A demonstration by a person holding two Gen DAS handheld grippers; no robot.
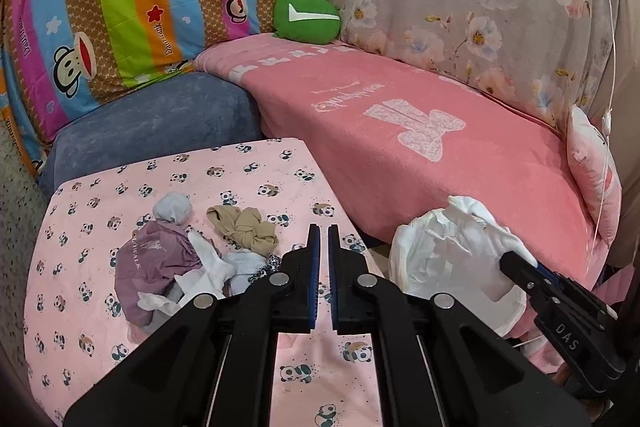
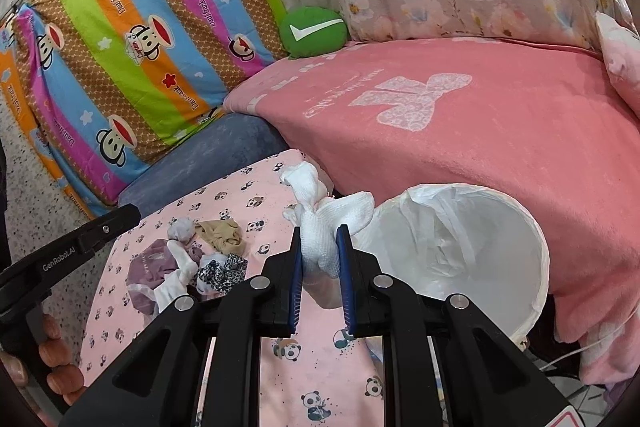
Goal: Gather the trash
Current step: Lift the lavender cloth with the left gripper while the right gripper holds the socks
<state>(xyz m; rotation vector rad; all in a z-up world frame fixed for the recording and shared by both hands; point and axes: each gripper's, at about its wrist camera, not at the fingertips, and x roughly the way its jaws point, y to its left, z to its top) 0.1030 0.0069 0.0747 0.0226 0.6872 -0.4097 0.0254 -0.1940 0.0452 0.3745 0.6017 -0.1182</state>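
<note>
My right gripper [image 2: 319, 255] is shut on a knotted white cloth [image 2: 320, 223] and holds it above the table's right edge, just left of the white lined bin [image 2: 536, 251]. In the left wrist view that cloth [image 1: 472, 223] hangs over the bin [image 1: 404, 251] with the right gripper [image 1: 516, 263] behind it. My left gripper [image 1: 324, 247] is shut and empty above the panda-print table [image 1: 100, 307]. A pile of rags lies on the table: a purple cloth [image 1: 148, 263], a beige knotted one [image 1: 244, 227], white pieces [image 1: 216, 267] and a grey-white ball [image 1: 172, 209].
A pink-blanketed sofa [image 1: 440, 147] runs behind the bin, with a green round cushion [image 1: 306, 17], a striped monkey-print quilt [image 1: 120, 7] and a blue cushion [image 1: 152, 123]. Speckled floor [image 2: 24, 163] lies at the left.
</note>
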